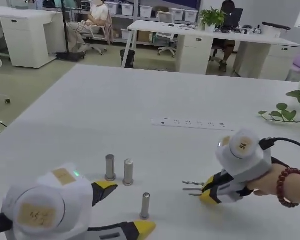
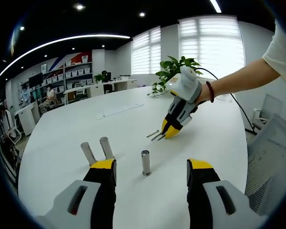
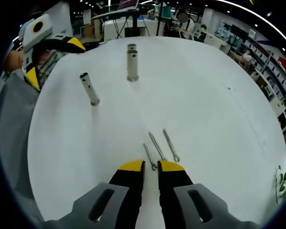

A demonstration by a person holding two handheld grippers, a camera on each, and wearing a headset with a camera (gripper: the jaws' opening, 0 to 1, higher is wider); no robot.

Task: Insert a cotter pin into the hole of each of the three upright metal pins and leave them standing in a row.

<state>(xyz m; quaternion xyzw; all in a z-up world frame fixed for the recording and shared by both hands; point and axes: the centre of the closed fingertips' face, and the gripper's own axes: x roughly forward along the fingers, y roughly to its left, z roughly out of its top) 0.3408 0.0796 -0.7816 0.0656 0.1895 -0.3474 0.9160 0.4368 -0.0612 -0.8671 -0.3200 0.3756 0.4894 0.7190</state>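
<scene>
Three upright metal pins stand on the white table: two close together (image 1: 110, 167) (image 1: 128, 171) and one apart, nearer me (image 1: 146, 205). My left gripper (image 1: 124, 206) is open low on the table, with the near pin (image 2: 146, 162) just ahead of its jaws and between them. Three cotter pins (image 1: 192, 188) lie side by side on the right. My right gripper (image 3: 151, 166) is down at them, jaws almost together, with the looped end of the nearest cotter pin (image 3: 149, 156) caught between the tips. The other two (image 3: 157, 145) (image 3: 171, 145) lie loose just ahead.
A white power strip (image 1: 192, 123) lies across the table farther back. A potted plant's leaves (image 1: 292, 107) reach in at the right edge. Desks, chairs and seated people fill the room behind the table.
</scene>
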